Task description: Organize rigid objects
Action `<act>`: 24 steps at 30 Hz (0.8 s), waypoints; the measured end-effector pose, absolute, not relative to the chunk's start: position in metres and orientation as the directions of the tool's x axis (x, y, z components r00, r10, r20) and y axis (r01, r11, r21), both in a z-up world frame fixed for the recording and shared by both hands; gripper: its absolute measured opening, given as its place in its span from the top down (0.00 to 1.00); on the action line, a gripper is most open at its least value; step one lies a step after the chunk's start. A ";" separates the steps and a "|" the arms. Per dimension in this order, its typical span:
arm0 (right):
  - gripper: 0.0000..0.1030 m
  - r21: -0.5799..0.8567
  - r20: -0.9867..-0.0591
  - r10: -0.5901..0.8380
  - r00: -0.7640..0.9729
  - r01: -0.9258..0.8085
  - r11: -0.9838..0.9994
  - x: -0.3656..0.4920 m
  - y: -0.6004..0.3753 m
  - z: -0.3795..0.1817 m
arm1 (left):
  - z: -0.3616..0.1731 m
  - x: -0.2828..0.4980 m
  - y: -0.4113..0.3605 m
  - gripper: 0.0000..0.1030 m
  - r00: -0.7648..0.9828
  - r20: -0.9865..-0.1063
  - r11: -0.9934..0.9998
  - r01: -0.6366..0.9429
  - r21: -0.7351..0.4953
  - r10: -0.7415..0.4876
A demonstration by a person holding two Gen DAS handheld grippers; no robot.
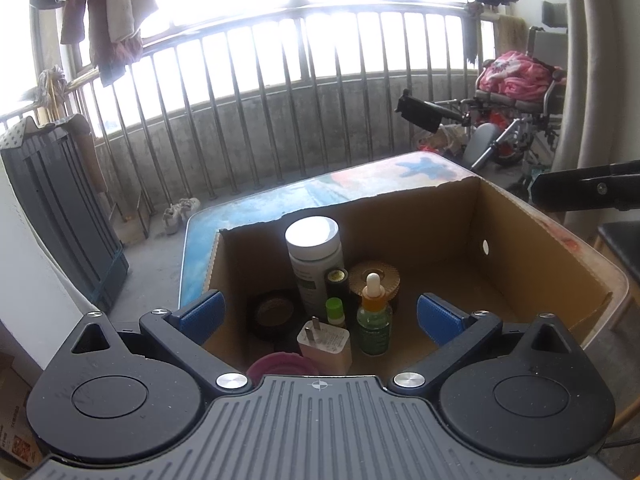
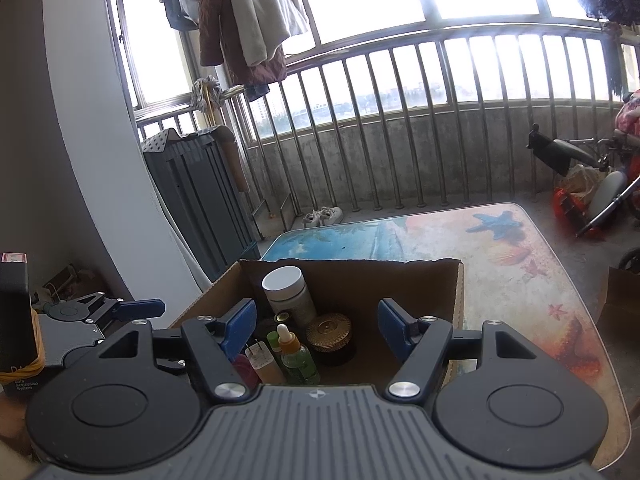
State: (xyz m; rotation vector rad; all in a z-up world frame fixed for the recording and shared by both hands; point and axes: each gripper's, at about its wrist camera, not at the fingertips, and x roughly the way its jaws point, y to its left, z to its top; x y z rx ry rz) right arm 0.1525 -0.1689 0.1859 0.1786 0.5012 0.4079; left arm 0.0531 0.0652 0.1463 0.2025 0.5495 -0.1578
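On the table (image 2: 500, 264), 1 box (image 1: 520, 240), 3 bottles, 2 empty tools spread apart.

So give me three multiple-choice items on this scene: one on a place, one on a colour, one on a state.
1. Where do the small items stand?
A. Inside the cardboard box
B. On the floor by the railing
C. On the chair

2. What colour is the cap of the tall bottle?
A. Red
B. White
C. Black

3. How does the right gripper stand?
A. Shut on the dropper bottle
B. Shut on nothing
C. Open, holding nothing

Answers:
1 A: the tall bottle, dropper bottle, plug adapter and round gold tin all sit within the walls of the cardboard box.
2 B: its wide cap is plain white.
3 C: the blue fingers of the right gripper stand wide apart above the box, touching nothing.
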 end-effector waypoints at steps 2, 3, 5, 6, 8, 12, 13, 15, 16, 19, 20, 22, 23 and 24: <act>0.32 0.259 -0.433 0.422 0.797 -0.339 0.905 0.150 -0.168 0.185 | 0.147 0.050 0.064 0.00 0.847 -0.522 0.968 0.204 0.147 -0.099; 0.32 0.254 -0.435 0.422 0.796 -0.341 0.905 0.149 -0.167 0.186 | 0.147 0.049 0.065 0.00 0.849 -0.517 0.967 0.210 0.141 -0.110; 0.31 0.247 -0.437 0.420 0.795 -0.343 0.906 0.148 -0.167 0.186 | 0.148 0.047 0.065 0.00 0.844 -0.518 0.966 0.230 0.117 -0.138; 0.31 0.246 -0.436 0.419 0.796 -0.342 0.907 0.148 -0.167 0.186 | 0.148 0.047 0.065 0.00 0.842 -0.521 0.966 0.233 0.110 -0.144; 0.30 0.245 -0.435 0.416 0.798 -0.340 0.908 0.148 -0.168 0.187 | 0.148 0.048 0.065 0.00 0.840 -0.525 0.969 0.226 0.104 -0.139; 0.30 0.245 -0.436 0.412 0.800 -0.335 0.910 0.148 -0.169 0.187 | 0.147 0.051 0.063 0.00 0.841 -0.533 0.972 0.195 0.131 -0.096; 0.30 0.242 -0.437 0.409 0.801 -0.333 0.911 0.148 -0.169 0.187 | 0.146 0.051 0.062 0.00 0.840 -0.537 0.972 0.187 0.143 -0.083; 0.30 0.231 -0.441 0.402 0.803 -0.332 0.915 0.147 -0.168 0.186 | 0.146 0.051 0.062 0.00 0.843 -0.534 0.972 0.177 0.156 -0.067; 0.30 0.227 -0.443 0.399 0.803 -0.331 0.916 0.147 -0.168 0.186 | 0.146 0.050 0.061 0.00 0.845 -0.531 0.971 0.177 0.160 -0.067; 0.30 0.225 -0.444 0.399 0.802 -0.331 0.916 0.147 -0.167 0.186 | 0.147 0.051 0.061 0.00 0.844 -0.532 0.971 0.181 0.158 -0.071; 0.30 0.228 -0.443 0.401 0.802 -0.332 0.915 0.147 -0.168 0.186 | 0.147 0.050 0.061 0.00 0.843 -0.533 0.971 0.180 0.158 -0.070; 0.30 0.231 -0.443 0.401 0.802 -0.330 0.915 0.148 -0.167 0.186 | 0.146 0.050 0.062 0.00 0.843 -0.534 0.971 0.179 0.160 -0.067; 0.30 0.232 -0.444 0.403 0.800 -0.332 0.914 0.148 -0.167 0.185 | 0.146 0.050 0.062 0.00 0.843 -0.534 0.971 0.177 0.161 -0.065; 0.30 0.233 -0.445 0.404 0.799 -0.332 0.914 0.148 -0.167 0.185 | 0.145 0.050 0.061 0.00 0.842 -0.535 0.971 0.176 0.162 -0.064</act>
